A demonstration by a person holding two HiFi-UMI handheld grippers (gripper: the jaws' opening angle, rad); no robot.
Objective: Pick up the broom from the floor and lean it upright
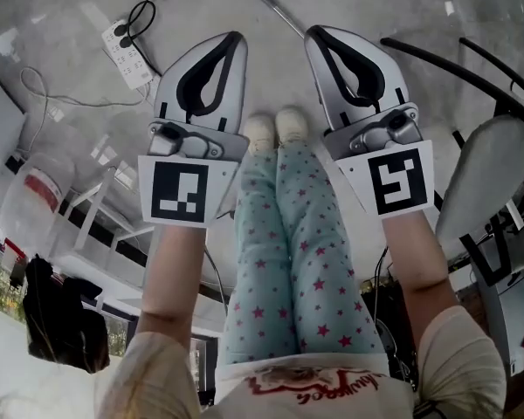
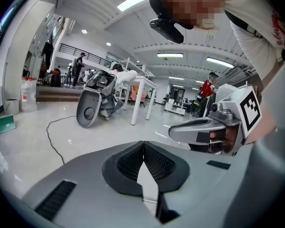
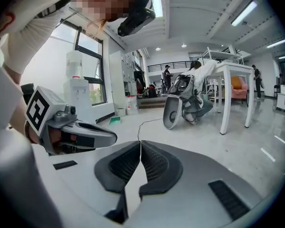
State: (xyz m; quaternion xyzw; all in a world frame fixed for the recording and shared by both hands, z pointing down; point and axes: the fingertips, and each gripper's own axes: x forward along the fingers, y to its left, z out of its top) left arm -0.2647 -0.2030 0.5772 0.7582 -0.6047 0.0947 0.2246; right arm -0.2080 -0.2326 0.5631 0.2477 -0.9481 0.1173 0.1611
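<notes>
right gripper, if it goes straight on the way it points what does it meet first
Most likely the bare floor, close to the black cable: the right gripper tilts slightly down. The tipped chair sits farther off, to the right. Depth is unclear.

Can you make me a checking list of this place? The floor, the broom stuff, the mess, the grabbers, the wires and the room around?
Surface: glossy grey floor.
Job's things: thin metal rod lying on the floor ahead, maybe the broom's handle; no brush head seen.
Clutter: black bag, water jug, tipped-over chair.
Grippers: left gripper and right gripper both shut, nothing between the jaws.
Cables: power strip with black plugs in it; loose cable across the floor.
Surroundings: white table, water dispenser, people far back.
</notes>
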